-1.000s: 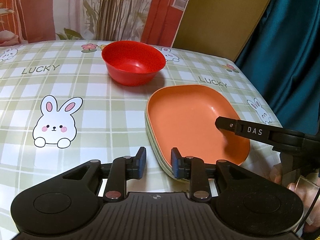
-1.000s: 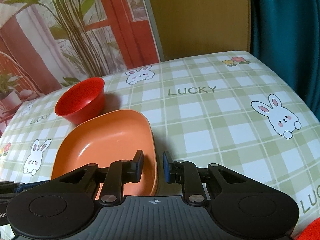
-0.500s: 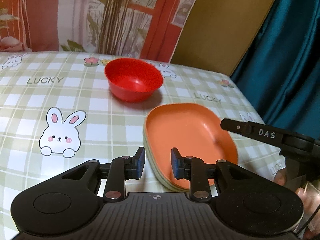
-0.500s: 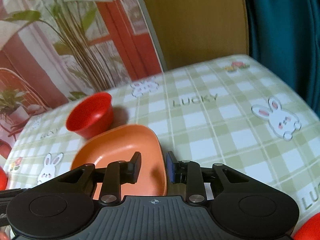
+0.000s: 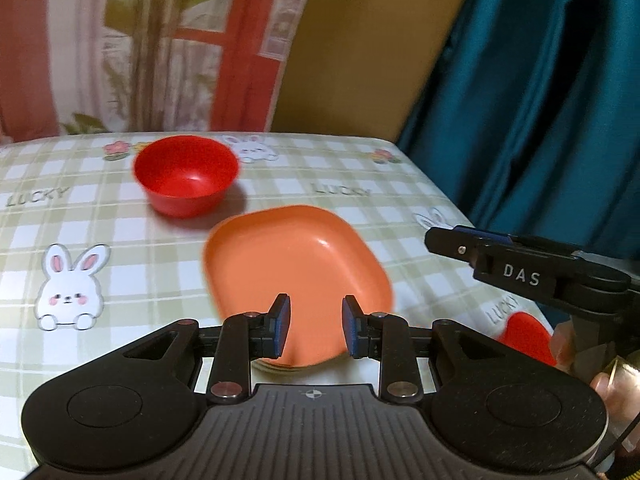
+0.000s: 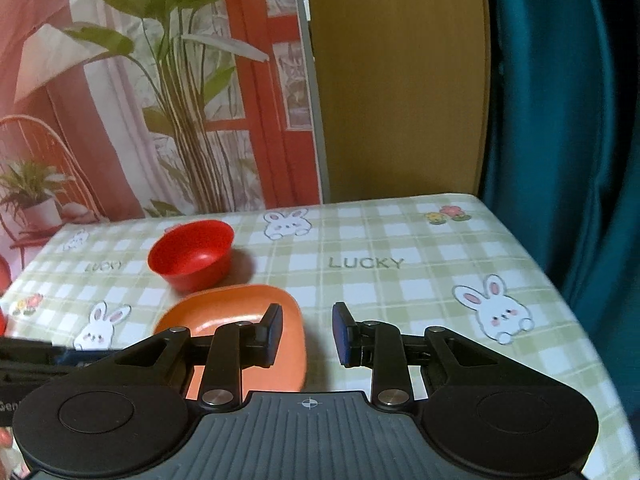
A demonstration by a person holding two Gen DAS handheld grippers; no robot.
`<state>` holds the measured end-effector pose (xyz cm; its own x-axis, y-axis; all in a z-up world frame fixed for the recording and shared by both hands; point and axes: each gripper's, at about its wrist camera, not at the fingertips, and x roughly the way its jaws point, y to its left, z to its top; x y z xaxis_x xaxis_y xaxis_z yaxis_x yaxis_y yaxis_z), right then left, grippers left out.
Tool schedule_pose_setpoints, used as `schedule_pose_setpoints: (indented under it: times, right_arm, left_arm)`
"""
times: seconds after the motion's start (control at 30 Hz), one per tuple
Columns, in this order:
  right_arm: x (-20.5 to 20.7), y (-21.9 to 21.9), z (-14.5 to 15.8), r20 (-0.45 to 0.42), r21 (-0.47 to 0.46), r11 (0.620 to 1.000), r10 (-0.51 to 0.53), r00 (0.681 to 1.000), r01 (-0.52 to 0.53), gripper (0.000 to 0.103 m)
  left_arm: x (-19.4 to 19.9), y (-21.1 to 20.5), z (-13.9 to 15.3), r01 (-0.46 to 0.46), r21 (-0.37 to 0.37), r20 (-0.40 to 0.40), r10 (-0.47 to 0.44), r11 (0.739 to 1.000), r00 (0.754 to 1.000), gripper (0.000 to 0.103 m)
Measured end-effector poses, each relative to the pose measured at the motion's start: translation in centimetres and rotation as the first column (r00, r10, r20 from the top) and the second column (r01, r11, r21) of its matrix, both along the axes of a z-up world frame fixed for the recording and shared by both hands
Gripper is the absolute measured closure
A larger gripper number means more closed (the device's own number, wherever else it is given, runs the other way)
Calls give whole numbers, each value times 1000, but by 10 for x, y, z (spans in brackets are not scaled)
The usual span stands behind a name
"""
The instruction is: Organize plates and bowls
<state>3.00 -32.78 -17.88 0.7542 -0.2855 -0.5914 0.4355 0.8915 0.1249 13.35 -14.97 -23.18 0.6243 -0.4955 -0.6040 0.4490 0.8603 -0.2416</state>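
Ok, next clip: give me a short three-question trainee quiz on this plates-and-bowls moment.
1. True or false: the round red plastic bowl sits on the square orange plate.
2. Multiple choice: the left tool is (a) shut on the plate, (b) open, holding nothing, (c) shut on the bowl.
3. Fill in: the word printed on the green checked bunny tablecloth is ____.

Key: 1 false, it stands beside the plate; 2 b; 3 LUCKY.

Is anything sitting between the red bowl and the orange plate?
No. Only bare checked tablecloth separates the red bowl from the orange plate, clearest in the left wrist view.
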Motion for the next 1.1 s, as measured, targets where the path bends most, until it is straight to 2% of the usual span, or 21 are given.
schedule_pose_setpoints:
  times: [0.23,0.33,0.7,0.83,1.1]
  right_arm:
    - [-32,-12,3,-59,-7,999,-44,997,44,77]
    - [-48,-21,3,-85,-2,998,-70,994,71,77]
    - [-97,-49,-1,-181,-42,989,-148,972,143,77]
    - [-111,-56,-7,-222,-44,986,-169,960,163,77]
    - [-138,-70,-21,-257,-33,975,-219,941,218,77]
  left_arm:
    - [-11,-33,-1,129,-12,-32,-129,992,991,72]
    - [-15,-47,-3,180,-16,-43,-180,984,983,67]
    - [-28,-109,-12,356,-7,-92,-355,934,930,62]
    - [-32,-126,-23,394,-7,-123,-392,919,912,62]
    - [-31,-145,-36,426,10,-166,-419,904,893,62]
